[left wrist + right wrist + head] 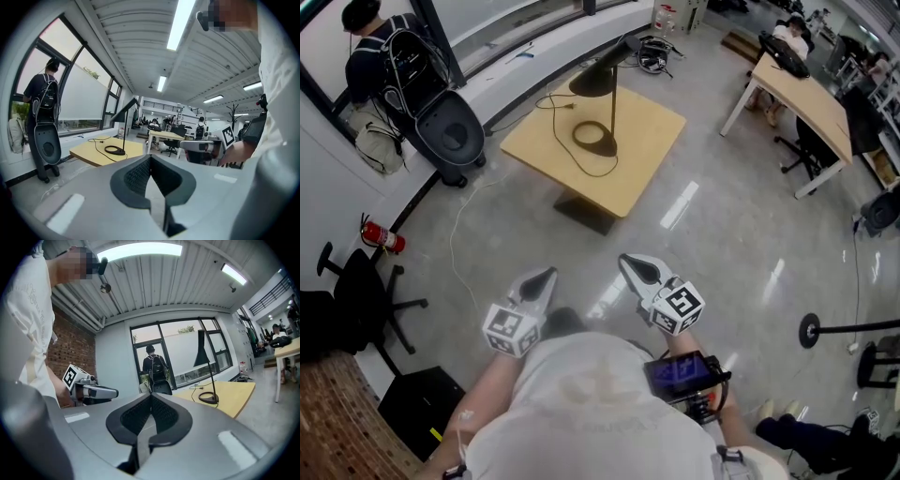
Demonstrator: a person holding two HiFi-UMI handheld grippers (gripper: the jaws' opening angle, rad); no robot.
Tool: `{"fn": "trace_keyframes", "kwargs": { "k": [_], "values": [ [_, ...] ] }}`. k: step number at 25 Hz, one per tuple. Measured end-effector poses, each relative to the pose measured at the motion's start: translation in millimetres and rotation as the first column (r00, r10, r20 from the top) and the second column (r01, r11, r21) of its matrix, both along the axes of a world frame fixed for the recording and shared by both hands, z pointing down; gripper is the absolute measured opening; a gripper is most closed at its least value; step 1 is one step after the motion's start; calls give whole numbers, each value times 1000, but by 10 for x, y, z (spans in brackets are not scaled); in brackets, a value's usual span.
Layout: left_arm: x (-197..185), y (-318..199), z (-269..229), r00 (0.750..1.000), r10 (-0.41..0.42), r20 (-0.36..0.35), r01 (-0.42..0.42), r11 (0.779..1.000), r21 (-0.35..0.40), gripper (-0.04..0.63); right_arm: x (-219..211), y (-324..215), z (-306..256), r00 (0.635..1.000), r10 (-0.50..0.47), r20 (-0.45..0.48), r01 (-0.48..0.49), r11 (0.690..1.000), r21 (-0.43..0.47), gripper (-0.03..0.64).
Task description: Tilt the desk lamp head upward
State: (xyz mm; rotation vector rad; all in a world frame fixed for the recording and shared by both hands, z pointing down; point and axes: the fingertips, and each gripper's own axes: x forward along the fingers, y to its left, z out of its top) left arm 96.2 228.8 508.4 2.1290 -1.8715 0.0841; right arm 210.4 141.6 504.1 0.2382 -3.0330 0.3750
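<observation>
Floor: grey floor [750, 234], polished, with lights reflected in it.
Windows: tall dark-framed windows [86, 98].
Wall: brick wall [77, 345].
Ceiling: ribbed ceiling [140, 42], lit by strip lights [180, 23].
Furniture: square wooden table [652, 141], long desk [806, 94], office chair [361, 291].

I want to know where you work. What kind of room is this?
Probably an open office or workshop: a long desk with someone sitting at it, an office chair, and a desk lamp on a wooden table.
</observation>
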Motion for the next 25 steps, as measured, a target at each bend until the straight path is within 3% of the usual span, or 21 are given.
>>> {"fn": "trace_keyframes", "kwargs": {
  "k": [8,25],
  "values": [
    [-158,-13,-16,1000,-16,-7,16,1000,4,-3,-170,-49,-21,1000,-5,-9,5,1000,4,12],
    [-836,-635,-319,999,30,32,-32,998,51,-3,-848,-601,-338,999,35,-32,-34,999,30,11]
  ]
}}
